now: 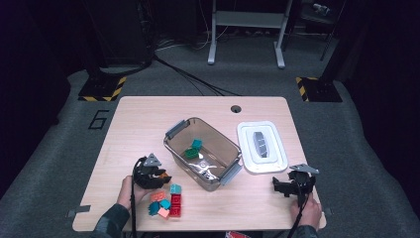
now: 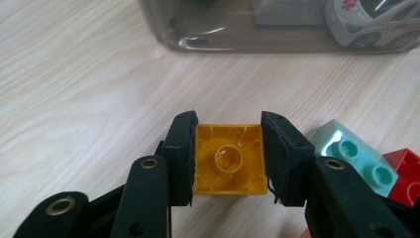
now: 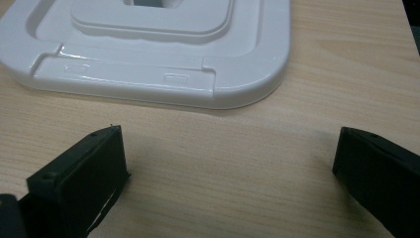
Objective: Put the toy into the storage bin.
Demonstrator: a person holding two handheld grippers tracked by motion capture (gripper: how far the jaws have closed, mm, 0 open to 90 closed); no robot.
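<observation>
Left claw [image 2: 228, 158] pinches yellow brick [image 2: 229, 159], hollow underside up.

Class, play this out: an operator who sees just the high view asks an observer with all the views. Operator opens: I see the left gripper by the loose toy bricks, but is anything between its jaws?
Observer: Yes, the left gripper is shut on a yellow square plastic brick, hollow underside facing the camera.
Operator: And the right gripper?
Observer: The right gripper is open over bare wood, near the white plastic lid.
Operator: What is inside the clear plastic bin?
Observer: The clear plastic bin holds a white toy car.
</observation>
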